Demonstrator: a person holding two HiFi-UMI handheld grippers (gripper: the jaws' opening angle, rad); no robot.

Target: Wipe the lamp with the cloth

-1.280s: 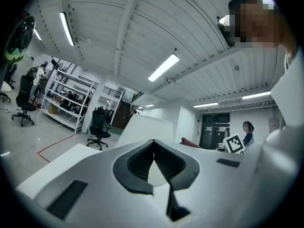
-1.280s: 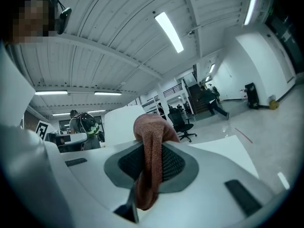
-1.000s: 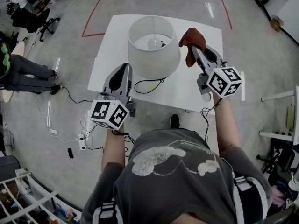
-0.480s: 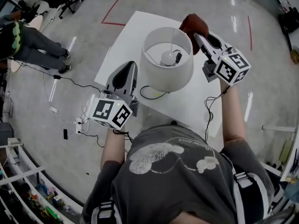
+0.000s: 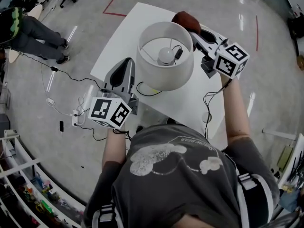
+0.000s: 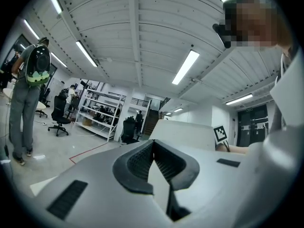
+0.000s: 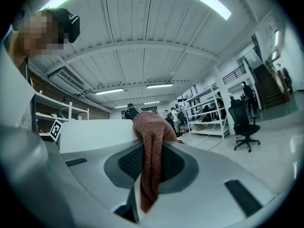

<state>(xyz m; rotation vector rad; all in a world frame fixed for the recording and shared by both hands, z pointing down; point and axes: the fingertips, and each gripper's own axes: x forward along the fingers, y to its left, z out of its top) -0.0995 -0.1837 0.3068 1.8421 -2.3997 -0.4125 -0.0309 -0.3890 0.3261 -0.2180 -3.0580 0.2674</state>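
A lamp with a white drum shade [image 5: 164, 72] and a bare bulb [image 5: 166, 56] stands on the white table [image 5: 128, 27]. My right gripper [image 5: 194, 31] is shut on a reddish-brown cloth [image 5: 185, 19], which presses against the shade's far right rim. In the right gripper view the cloth [image 7: 151, 132] hangs out of the right gripper [image 7: 152, 152], with the shade [image 7: 95, 129] just left of it. My left gripper [image 5: 127, 63] sits shut and empty beside the shade's left side. The left gripper view shows the left gripper [image 6: 153, 145] with the shade [image 6: 185, 134] beyond it.
The lamp's black cord [image 5: 145, 91] loops on the table near its base. A white cable and power strip [image 5: 78, 120] lie on the floor at left. A person [image 5: 28, 32] stands at the upper left near office chairs. Shelving [image 5: 28, 194] is at lower left.
My right gripper has carried the cloth up and inward onto the shade's far right rim. The left gripper has stayed beside the shade's left. The head view has shifted.
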